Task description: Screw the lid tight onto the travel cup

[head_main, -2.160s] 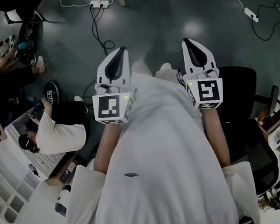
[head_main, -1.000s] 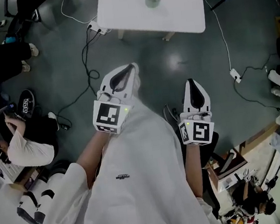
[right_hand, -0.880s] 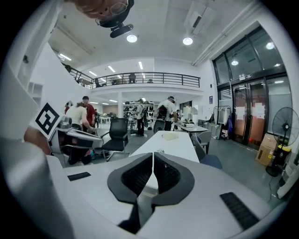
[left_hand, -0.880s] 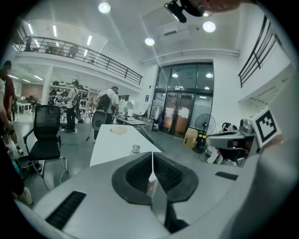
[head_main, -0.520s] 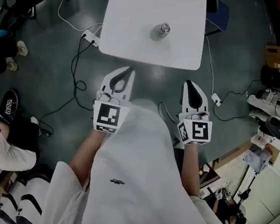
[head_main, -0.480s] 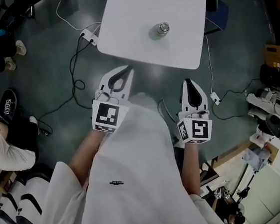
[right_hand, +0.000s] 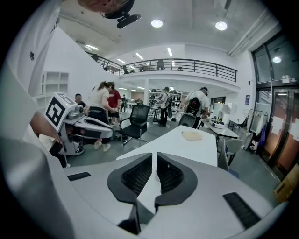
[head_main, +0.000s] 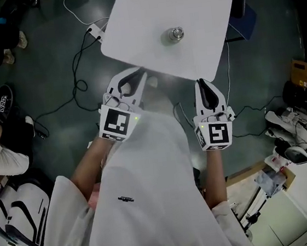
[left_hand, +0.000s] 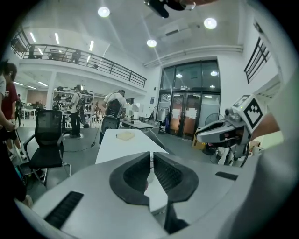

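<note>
**Both grippers empty, cup not yet reached**

The left gripper (head_main: 137,77) and the right gripper (head_main: 201,86) are held side by side. Each has its jaws pressed together with nothing between them, as both gripper views show. The cup (head_main: 175,34) stands upright on the table (head_main: 131,23). It is ahead of both sets of jaws, between their two lines and somewhat nearer the right one's, and well apart from either. The table's near edge lies just ahead of the jaw tips. A silvery top shows on the cup, probably the lid, but it is too small to tell whether it is seated or already threaded.

The step in hand looks like the reach to the cup, so no screwing has begun.

To do it well:
- Spread both sets of jaws before they get to the cup, not once they are there, or the closed tips may knock it over.
- Bring one gripper in level and low, and clamp the cup's body so that it sits square between the pads.
- Bring the other over the top and take the lid by its rim, with the jaws centred on the cup's axis.
- Keep the lid flat while turning, since a tilted start risks cross-threading.
- The smooth metal wall may slip, so hold the body firmly and re-grip between turns.
</note>
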Available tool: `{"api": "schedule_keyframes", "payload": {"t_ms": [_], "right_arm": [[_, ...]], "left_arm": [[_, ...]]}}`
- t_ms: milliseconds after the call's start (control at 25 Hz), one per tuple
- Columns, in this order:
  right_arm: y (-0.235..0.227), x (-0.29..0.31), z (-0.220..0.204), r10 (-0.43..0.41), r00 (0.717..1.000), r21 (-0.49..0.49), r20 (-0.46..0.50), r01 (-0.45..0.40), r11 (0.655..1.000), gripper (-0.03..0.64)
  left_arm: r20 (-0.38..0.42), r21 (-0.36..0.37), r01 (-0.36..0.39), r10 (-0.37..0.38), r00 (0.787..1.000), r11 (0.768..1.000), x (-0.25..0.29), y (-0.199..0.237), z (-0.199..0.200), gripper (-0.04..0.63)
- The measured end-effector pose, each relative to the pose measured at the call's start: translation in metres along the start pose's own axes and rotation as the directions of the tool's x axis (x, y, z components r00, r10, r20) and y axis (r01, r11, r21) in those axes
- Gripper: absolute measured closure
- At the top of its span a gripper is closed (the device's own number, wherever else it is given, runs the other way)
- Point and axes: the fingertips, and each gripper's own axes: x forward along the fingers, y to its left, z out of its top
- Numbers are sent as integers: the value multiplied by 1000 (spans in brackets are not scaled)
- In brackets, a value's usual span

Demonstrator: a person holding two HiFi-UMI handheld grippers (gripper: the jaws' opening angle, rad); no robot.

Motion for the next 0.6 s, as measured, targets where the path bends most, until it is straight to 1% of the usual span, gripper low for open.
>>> {"api": "schedule_keyframes", "payload": {"t_ms": [120, 160, 200, 240, 280, 320, 360, 400, 440, 480, 520, 600], "right_arm": [[-8, 23, 10, 99, 995, -80, -26, -100, 992, 611], [-13, 29, 14, 131, 991, -106, -33, -134, 985, 588], [-18, 36, 17, 165, 985, -129, -43, -169, 977, 518], [-22, 42, 20, 195, 979, -148, -56, -202, 968, 491], [-25, 50, 23, 221, 973, -163, -71, -230, 959, 491], [-27, 59, 25, 243, 966, -178, -84, -254, 951, 491], [-27, 68, 26, 263, 960, -192, -98, -277, 942, 491], [-25, 78, 26, 283, 952, -209, -115, -302, 930, 485], [-23, 89, 25, 309, 942, -235, -135, -333, 913, 476], [-21, 99, 23, 339, 927, -270, -159, -371, 889, 474], [-18, 108, 21, 373, 909, -310, -188, -415, 855, 467], [-15, 127, 15, 445, 859, -390, -253, -511, 766, 443]], "left_arm": [[-7, 1, 8, -8, 1000, 1000, 21, 2, 0, 586], [-14, 1, 11, -10, 1000, 1000, 31, 1, 0, 586], [-20, 4, 11, -11, 1000, 1000, 41, -1, 0, 586], [-26, 8, 12, -12, 1000, 1000, 51, -2, 0, 584], [-33, 13, 16, -15, 999, 1000, 61, -3, 0, 572], [-41, 18, 26, -25, 999, 1000, 70, -2, -2, 528], [-50, 22, 41, -40, 998, 999, 79, -1, -6, 463], [-61, 27, 57, -55, 997, 998, 87, 0, -12, 426], [-70, 33, 72, -69, 995, 997, 94, 1, -20, 408], [-81, 37, 86, -83, 993, 996, 102, 2, -28, 402], [-91, 38, 97, -93, 991, 995, 110, 3, -36, 387], [-109, 29, 105, -101, 989, 994, 128, 7, -51, 343]]}}
